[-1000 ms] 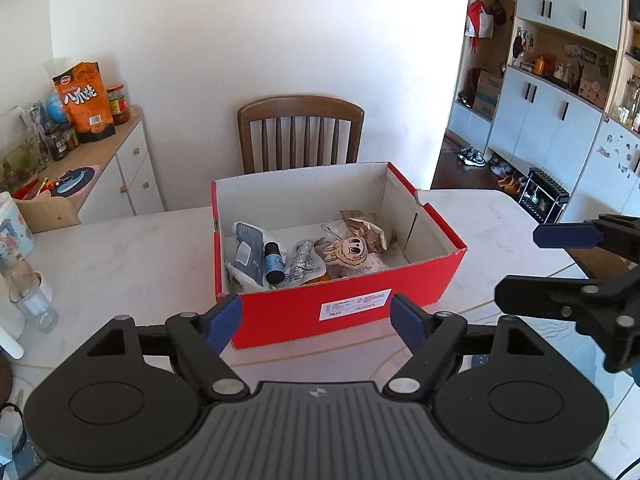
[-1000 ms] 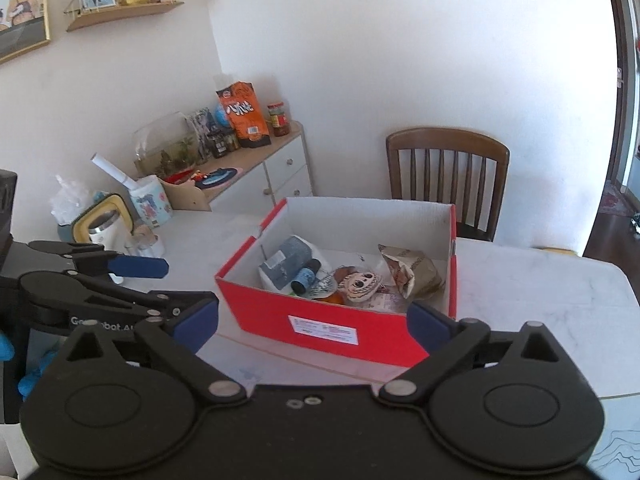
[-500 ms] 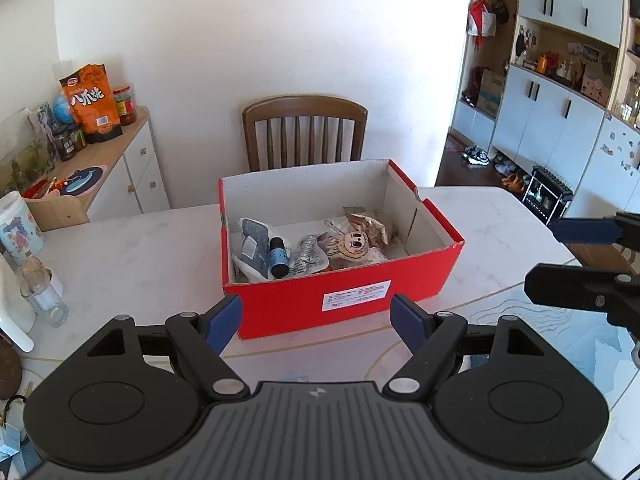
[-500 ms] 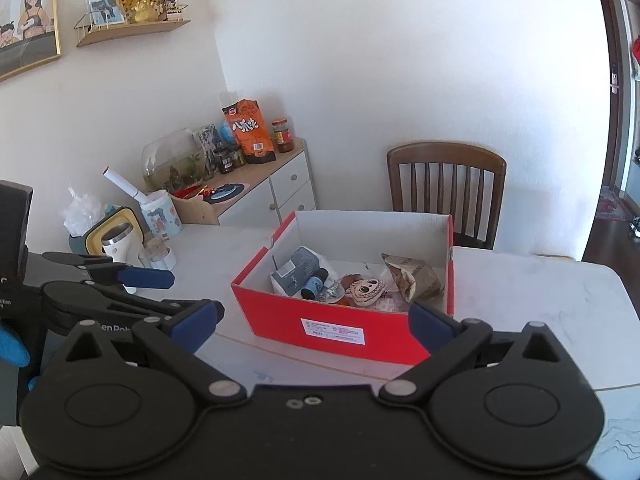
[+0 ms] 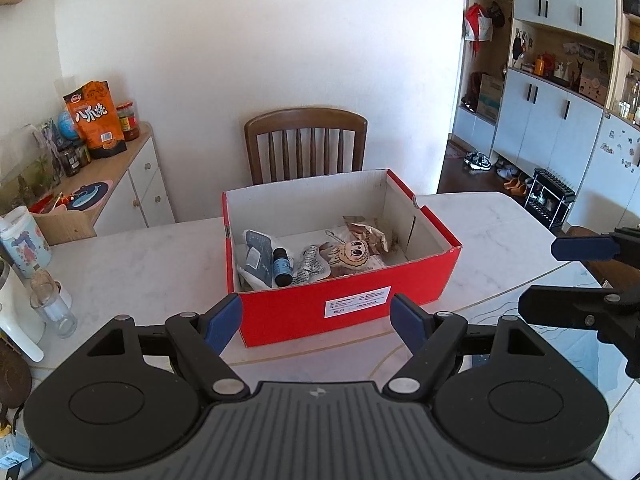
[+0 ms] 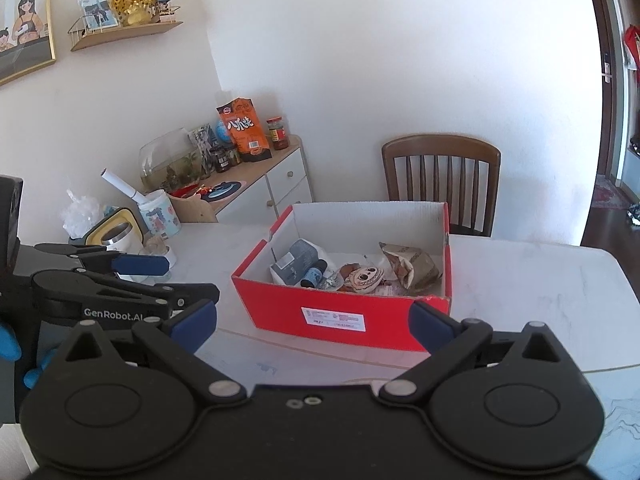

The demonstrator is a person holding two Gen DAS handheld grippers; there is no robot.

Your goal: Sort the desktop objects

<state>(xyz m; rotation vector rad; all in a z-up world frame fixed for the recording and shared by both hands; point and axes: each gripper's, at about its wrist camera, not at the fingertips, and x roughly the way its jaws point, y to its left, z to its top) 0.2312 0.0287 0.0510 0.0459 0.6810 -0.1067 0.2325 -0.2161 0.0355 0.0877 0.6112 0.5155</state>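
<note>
An open red cardboard box (image 5: 344, 312) (image 6: 344, 320) stands on the white marble table (image 5: 120, 264). Inside it lie a grey-blue pouch (image 5: 256, 256), a small blue bottle (image 5: 282, 268), a silver foil packet (image 5: 310, 266), a cartoon-face toy (image 5: 352, 254) (image 6: 364, 278) and a crumpled brown bag (image 5: 366, 236) (image 6: 408, 266). My left gripper (image 5: 316, 320) (image 6: 172, 278) hangs open just short of the box's front wall, with nothing between its fingers. The right gripper (image 6: 314, 322) (image 5: 560, 276) is open too and empty, before the box's front right corner.
A wooden chair (image 5: 306, 144) stands behind the table. A drinking glass (image 5: 54, 308), a white jug and a printed cup (image 6: 158, 214) crowd the table's left end. A sideboard (image 5: 132, 184) with a snack bag and jars lies beyond it. Cupboards line the right wall.
The right gripper has drifted slightly toward the right edge of the left wrist view, away from the box. Both grippers stay open; the box and its contents have not moved.
</note>
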